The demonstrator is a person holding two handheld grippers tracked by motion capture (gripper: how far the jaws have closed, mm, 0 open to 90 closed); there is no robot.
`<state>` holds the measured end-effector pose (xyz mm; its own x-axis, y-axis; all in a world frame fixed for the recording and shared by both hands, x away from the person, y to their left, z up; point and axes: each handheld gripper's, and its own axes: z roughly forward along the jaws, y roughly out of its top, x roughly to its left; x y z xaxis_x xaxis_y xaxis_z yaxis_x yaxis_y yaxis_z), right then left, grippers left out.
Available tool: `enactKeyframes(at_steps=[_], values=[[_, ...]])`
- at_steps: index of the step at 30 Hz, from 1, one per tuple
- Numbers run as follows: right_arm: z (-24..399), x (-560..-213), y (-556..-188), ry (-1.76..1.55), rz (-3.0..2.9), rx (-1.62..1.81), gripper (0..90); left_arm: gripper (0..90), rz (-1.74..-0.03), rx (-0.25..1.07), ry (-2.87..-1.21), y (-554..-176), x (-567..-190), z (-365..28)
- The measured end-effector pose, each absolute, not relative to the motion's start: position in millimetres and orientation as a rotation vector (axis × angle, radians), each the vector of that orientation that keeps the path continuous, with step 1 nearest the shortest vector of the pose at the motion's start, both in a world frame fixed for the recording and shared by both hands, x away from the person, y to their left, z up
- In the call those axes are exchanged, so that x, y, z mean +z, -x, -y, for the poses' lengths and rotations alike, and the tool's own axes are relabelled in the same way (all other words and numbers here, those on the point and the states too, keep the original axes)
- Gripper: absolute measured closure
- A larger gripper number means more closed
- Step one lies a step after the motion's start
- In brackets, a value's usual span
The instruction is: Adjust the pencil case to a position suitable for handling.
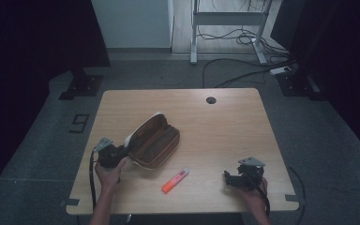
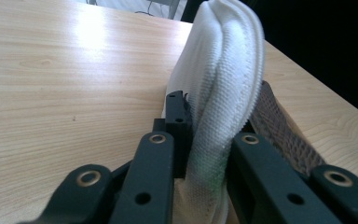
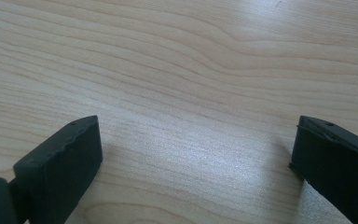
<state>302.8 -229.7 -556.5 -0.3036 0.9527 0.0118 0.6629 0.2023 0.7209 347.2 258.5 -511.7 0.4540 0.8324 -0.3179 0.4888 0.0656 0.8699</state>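
A brown pencil pouch (image 1: 155, 139) with a white outer side lies unzipped at the middle left of the wooden table (image 1: 225, 122). My left gripper (image 1: 121, 154) is at the pouch's near left end, shut on its white fabric edge. In the left gripper view the white mesh fabric (image 2: 223, 79) stands up pinched between the black jaws of the left gripper (image 2: 209, 128), with the brown lining (image 2: 279, 130) to its right. An orange highlighter (image 1: 175, 181) lies near the front edge. My right gripper (image 1: 232, 180) rests on the table at the front right, and the right gripper (image 3: 193, 140) is open over bare wood.
A round cable hole (image 1: 210, 100) sits near the table's far edge. Beyond the table are a white desk frame (image 1: 227, 28) and loose cables (image 1: 243, 70) on the grey floor. Bare wood lies between the highlighter and the right gripper.
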Motion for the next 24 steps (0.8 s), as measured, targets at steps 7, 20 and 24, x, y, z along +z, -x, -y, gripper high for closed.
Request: enactKeyframes(at_steps=[7,20,24], values=[[230,-557,-303,-1.501,-2.042,0.882,1.4,77.5,-1.157,0.436,-1.657,-345,-513,-254],[230,-557,-303,-1.501,-2.043,0.880,1.4,71.1,-1.176,0.397,-1.670,-343,-523,-255],[230,-557,-303,-1.501,-2.043,0.880,1.4,57.1,-1.165,0.391,-1.682,-342,-521,-252]])
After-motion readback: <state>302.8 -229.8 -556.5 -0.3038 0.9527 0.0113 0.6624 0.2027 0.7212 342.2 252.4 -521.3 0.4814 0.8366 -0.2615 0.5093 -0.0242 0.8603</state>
